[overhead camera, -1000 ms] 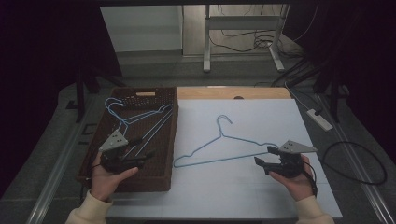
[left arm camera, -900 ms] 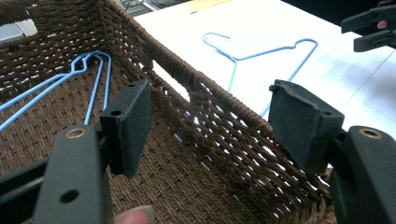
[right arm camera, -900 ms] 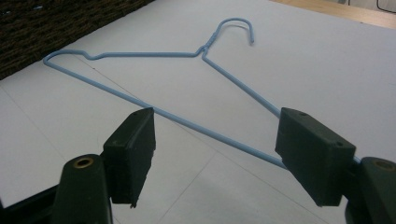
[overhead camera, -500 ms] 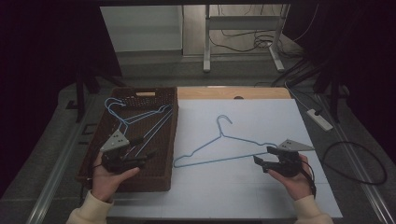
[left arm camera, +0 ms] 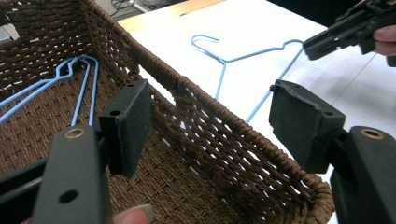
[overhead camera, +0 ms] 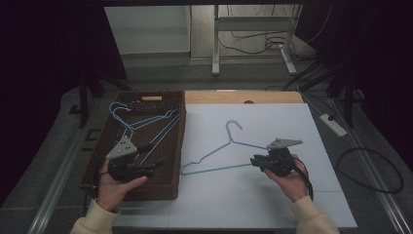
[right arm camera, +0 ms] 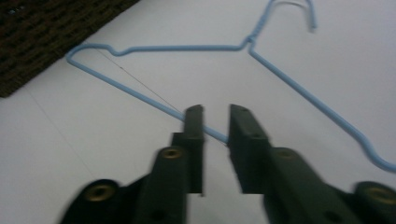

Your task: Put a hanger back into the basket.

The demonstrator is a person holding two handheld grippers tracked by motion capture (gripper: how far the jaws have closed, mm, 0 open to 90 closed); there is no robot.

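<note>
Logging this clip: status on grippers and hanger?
Right gripper jaws just closing around hanger bottom wire, narrow gap left. Left gripper open over basket. Nothing in the way.

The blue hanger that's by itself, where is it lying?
In the high view the lone blue hanger lies flat on the white table, just right of the wicker basket, its bottom wire between the right gripper's closing jaws.

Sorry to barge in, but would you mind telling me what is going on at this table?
A person works two handheld grippers. The right gripper has just been closing around the bottom bar of a blue wire hanger lying on the white table. The left gripper hovers open over a wicker basket holding more blue hangers.
</note>
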